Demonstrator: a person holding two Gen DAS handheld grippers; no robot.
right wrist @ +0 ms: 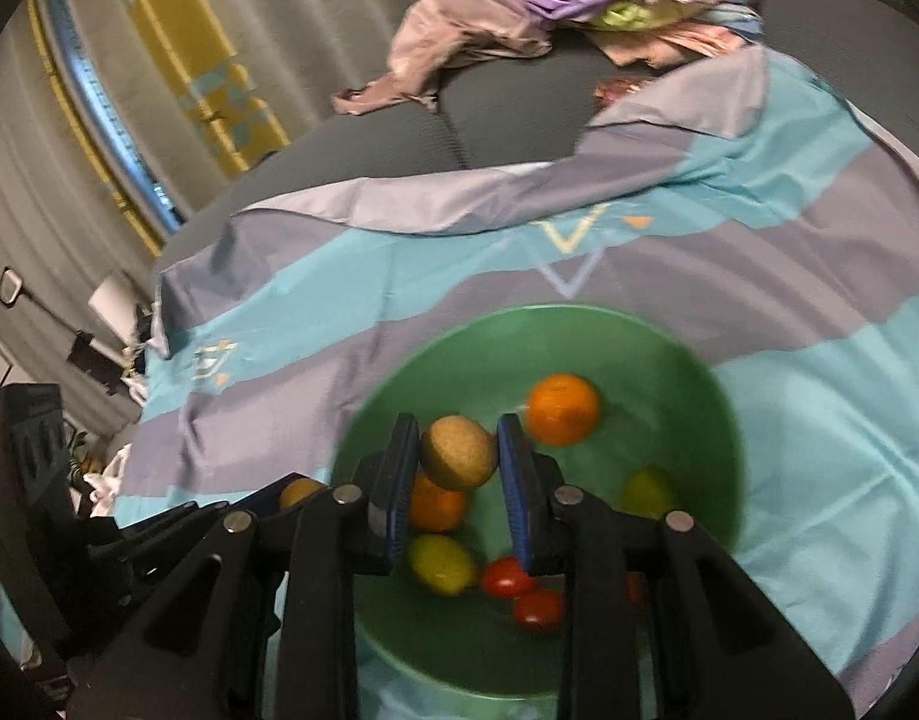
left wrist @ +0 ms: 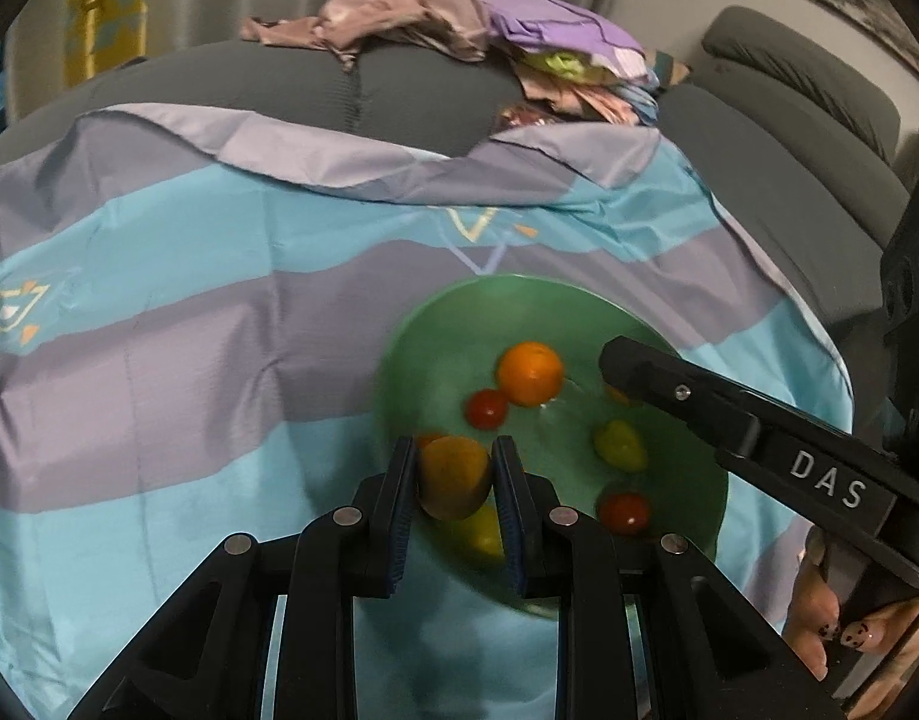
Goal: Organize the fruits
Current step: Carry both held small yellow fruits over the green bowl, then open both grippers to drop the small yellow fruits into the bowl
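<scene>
We find the bowl [right wrist: 537, 324] resting on the cloth [right wrist: 819, 420], which is spread over the sofa [right wrist: 519, 96]. In the right wrist view, inside the bowl: one orange [right wrist: 562, 401] at 1 o'clock, a lemon [right wrist: 440, 564] at 7 o'clock, two tomatoes [right wrist: 522, 594] at 6 o'clock. The clothes pile [right wrist: 579, 6] lies on the sofa behind the cloth, at 12 o'clock.

in the left wrist view the right gripper [left wrist: 624, 387] hides most of an orange fruit [left wrist: 616, 394] at three o'clock in the green bowl [left wrist: 435, 324], whose rim is blurred. the left gripper [left wrist: 453, 474] partly covers a yellow fruit [left wrist: 482, 531] at six o'clock.
</scene>
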